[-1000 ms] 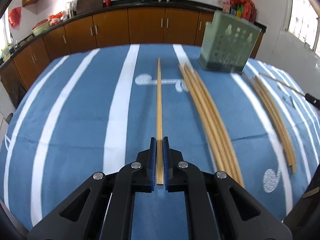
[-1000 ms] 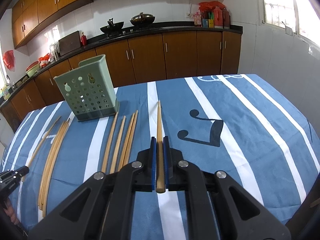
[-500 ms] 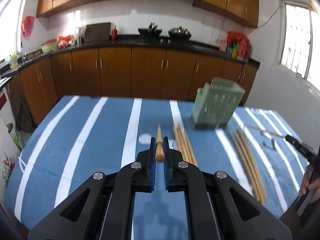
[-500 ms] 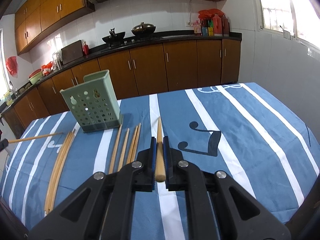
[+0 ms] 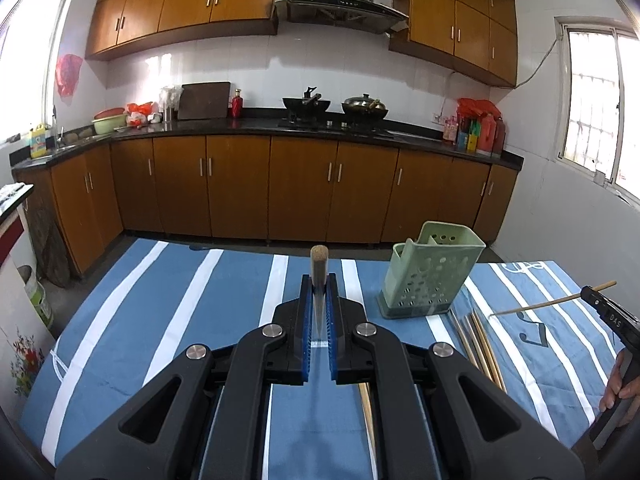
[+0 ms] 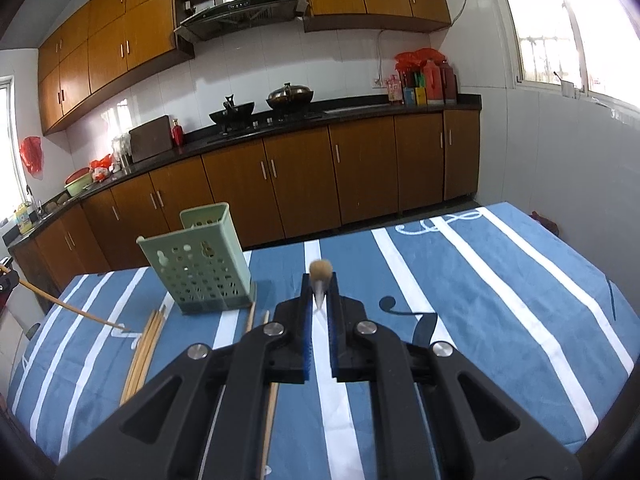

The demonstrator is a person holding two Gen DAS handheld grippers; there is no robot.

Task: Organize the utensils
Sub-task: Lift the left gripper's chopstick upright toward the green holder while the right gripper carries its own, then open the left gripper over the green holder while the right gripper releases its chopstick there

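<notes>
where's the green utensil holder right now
The green utensil holder stands on the striped tablecloth, right of centre in the left wrist view, with loose chopsticks lying before it.

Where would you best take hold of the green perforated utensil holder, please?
Its top rim, from above. The holder stands upright and open-topped; its body looks too wide for the jaws, but a thin side wall should fit between them.
</notes>
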